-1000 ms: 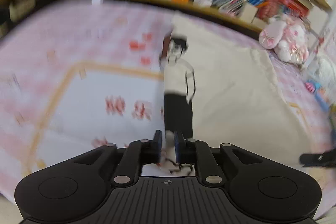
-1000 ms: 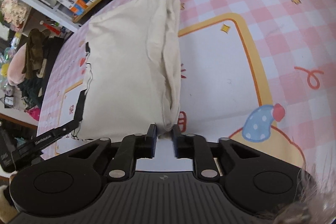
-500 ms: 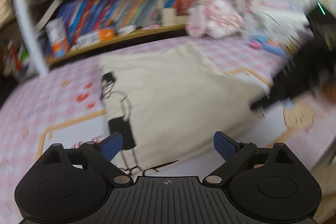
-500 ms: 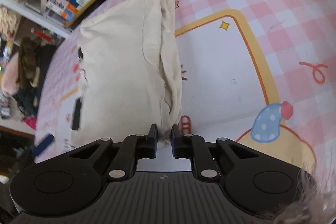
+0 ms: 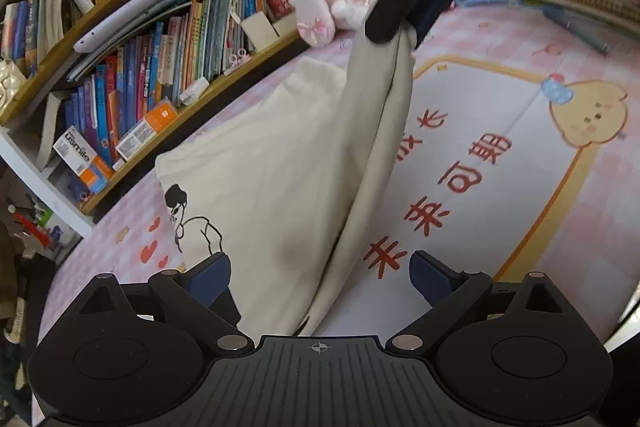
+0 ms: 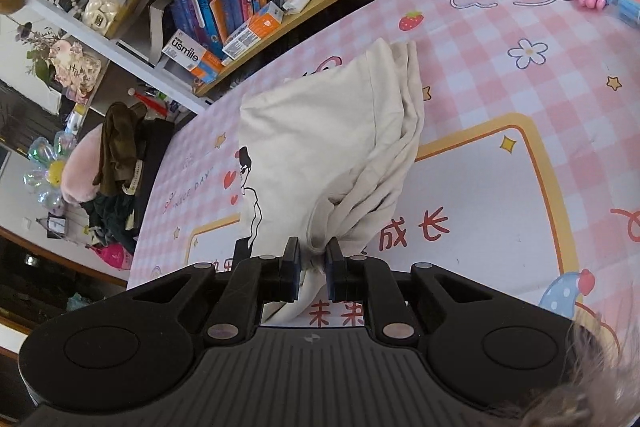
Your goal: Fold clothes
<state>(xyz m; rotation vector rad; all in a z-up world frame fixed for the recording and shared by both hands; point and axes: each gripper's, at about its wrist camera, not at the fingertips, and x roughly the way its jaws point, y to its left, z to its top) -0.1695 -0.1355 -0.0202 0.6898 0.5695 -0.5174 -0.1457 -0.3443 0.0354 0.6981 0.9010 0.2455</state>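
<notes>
Cream T-shirt (image 6: 320,147) bunched edge clamped between right gripper (image 6: 313,264) fingers, lifted off pink mat (image 6: 520,107); left gripper (image 5: 320,277) spread wide, empty, shirt ahead.

Cream shirt's (image 6: 320,147) printed figure (image 6: 250,203) partly behind gripper body.

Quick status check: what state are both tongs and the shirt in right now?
Left tongs: open, holding nothing, the shirt's edge lying between the fingers.
Right tongs: shut on a bunched corner of the shirt, lifting it.
Cream T-shirt: partly folded, one end raised off the pink mat, the rest resting on it.
</notes>
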